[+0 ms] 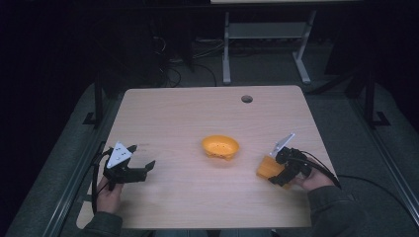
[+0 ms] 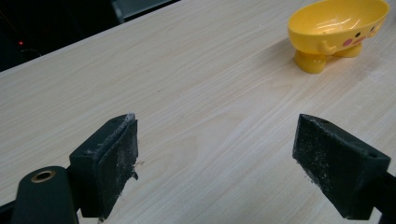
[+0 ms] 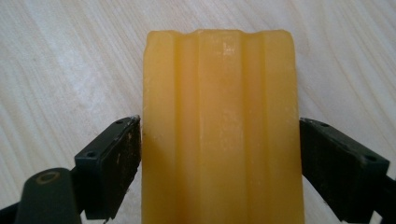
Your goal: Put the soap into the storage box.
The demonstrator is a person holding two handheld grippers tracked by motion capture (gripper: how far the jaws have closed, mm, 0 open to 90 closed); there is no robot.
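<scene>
A yellow footed bowl (image 1: 220, 146) with a cartoon face stands empty near the middle of the wooden table (image 1: 188, 108). In the left gripper view the bowl (image 2: 336, 23) is at the far right. My left gripper (image 1: 141, 158) hovers low over the table's left front, open wide, with only bare wood between its jaws (image 2: 219, 140). At the right front, my right gripper (image 1: 276, 167) is shut on an orange ridged block (image 1: 266, 168). In the right gripper view both jaws press the long sides of the block (image 3: 219, 93), with the right gripper (image 3: 219, 140) just over the tabletop.
A round cable hole (image 1: 246, 98) lies near the table's far edge. Behind the table stands a white desk frame (image 1: 267, 30) on dark floor with cables. The person's hands and sleeves come in at the front corners.
</scene>
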